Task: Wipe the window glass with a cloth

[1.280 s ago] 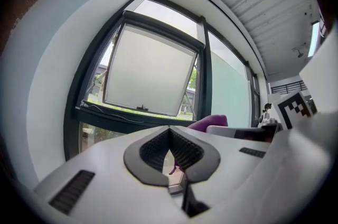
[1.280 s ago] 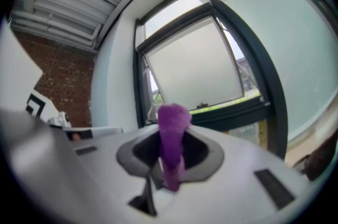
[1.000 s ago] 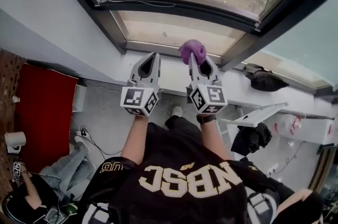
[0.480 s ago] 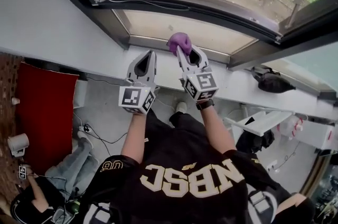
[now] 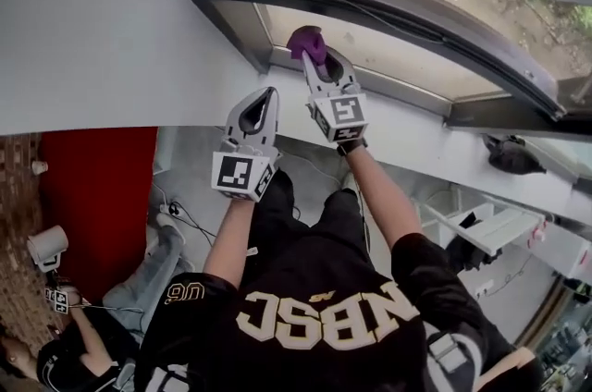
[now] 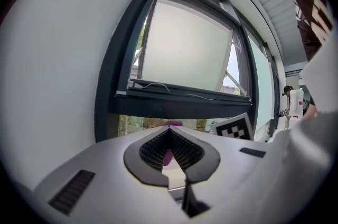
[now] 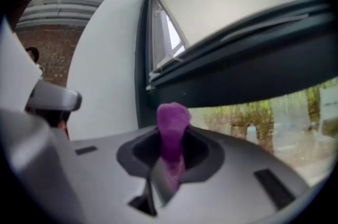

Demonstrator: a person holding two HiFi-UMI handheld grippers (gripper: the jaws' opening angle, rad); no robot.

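Right gripper (image 5: 315,59): upper middle of the head view, raised toward the window; its jaws are clamped on a purple cloth (image 5: 306,41).
Cloth: a bunched tuft stands up past the jaw tips, centre of the right gripper view (image 7: 173,120).
Cloth position: close to the left end of the lower window glass (image 5: 398,60), by the corner of the dark window frame (image 5: 242,28); whether it touches the glass cannot be told.
Left gripper (image 5: 265,100): centre left of the head view, lower than the right one and just beside it; its jaws meet at the tips and grip nothing (image 6: 169,132).
Open sash (image 6: 185,48): fills the upper middle of the left gripper view, tilted outward.
Wall (image 5: 92,30): plain white, upper left.
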